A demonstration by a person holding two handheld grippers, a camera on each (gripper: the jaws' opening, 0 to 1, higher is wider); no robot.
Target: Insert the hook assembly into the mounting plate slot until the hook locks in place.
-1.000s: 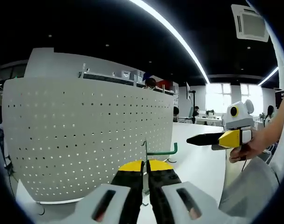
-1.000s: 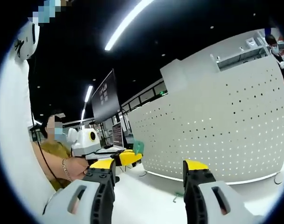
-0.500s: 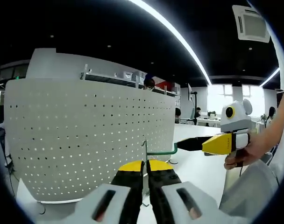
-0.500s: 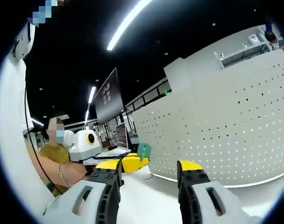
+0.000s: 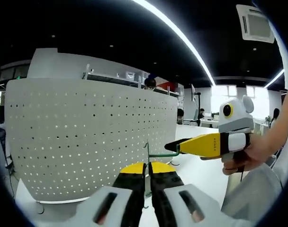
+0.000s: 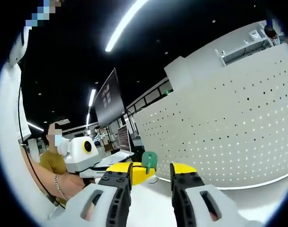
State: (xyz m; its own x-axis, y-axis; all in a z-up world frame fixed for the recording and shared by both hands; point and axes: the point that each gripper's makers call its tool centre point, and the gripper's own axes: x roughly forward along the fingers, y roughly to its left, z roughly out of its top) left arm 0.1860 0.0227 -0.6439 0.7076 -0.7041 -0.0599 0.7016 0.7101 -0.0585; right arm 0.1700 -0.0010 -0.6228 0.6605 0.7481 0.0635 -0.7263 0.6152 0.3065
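Note:
A white perforated mounting plate [image 5: 82,137] stands upright on the table, and it is also the curved white wall [image 6: 224,132] in the right gripper view. My left gripper [image 5: 148,168] is shut on the hook assembly [image 5: 158,154], a thin wire piece with a green tip [image 5: 178,150] pointing right, held in front of the plate. My right gripper [image 5: 171,145] comes in from the right, its tip right beside that green tip. In the right gripper view the green tip [image 6: 149,159] sits between my right gripper's [image 6: 151,171] narrowed but still open jaws, above the left gripper's yellow tips [image 6: 140,176].
The white table [image 5: 201,172] runs to the right of the plate. A person's hand [image 5: 241,156] holds the right gripper. A dark monitor [image 6: 108,101] and a seated person [image 6: 51,163] are behind, to the left in the right gripper view.
My right gripper has moved in toward the hook's green tip and its jaws have narrowed around it. The left gripper has kept its hold and hardly moved.

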